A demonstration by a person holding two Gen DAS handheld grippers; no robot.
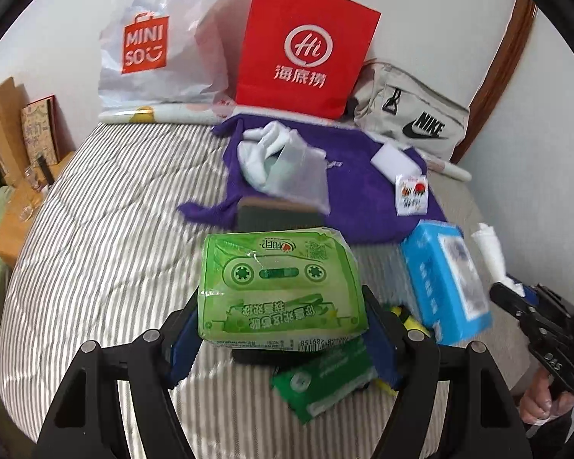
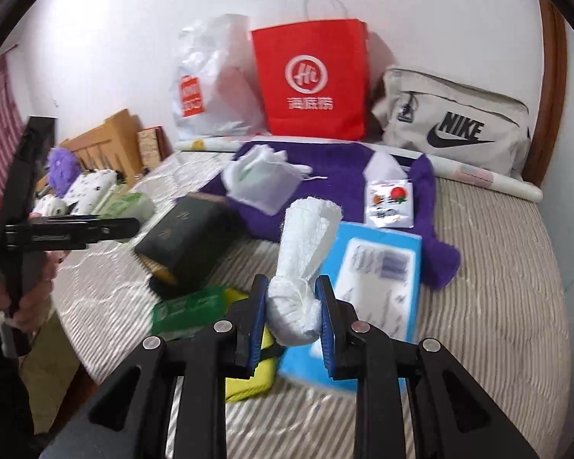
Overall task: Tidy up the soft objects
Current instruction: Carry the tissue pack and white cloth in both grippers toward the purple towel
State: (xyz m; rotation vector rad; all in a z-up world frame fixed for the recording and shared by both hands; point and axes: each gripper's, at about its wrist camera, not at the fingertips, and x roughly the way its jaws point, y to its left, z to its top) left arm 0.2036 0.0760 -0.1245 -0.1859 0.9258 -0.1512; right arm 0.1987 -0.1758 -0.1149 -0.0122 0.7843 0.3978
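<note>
A: Green tissue pack (image 1: 281,287), where is it?

B: Clamped between the fingers of the left gripper (image 1: 283,329), held above the striped bed (image 1: 107,252). The blue pads press on both its sides.

A: And the right gripper (image 2: 291,321)?

B: Its fingers are closed on a white crumpled tissue wad (image 2: 306,252), which sticks up out of the grip. In the left wrist view the same wad shows at the right edge, poking out of the right gripper.

A: What lies under them?

B: A blue tissue box (image 1: 445,279) lies tilted on the bed just beside the green pack. A smaller dark green packet (image 1: 325,382) lies below the held pack, with something yellow (image 2: 248,378) next to it. In the right wrist view a dark box (image 2: 189,241) lies to the left of the wad.

A: Further back?

B: A purple cloth (image 1: 356,187) spread on the bed, with white socks and a mesh pouch (image 1: 283,164) on it, a white sponge block (image 1: 396,158) and a small printed sachet (image 1: 412,195). Against the wall stand a white Miniso bag (image 1: 153,46), a red paper bag (image 1: 306,53) and a beige Nike bag (image 1: 413,118).
</note>
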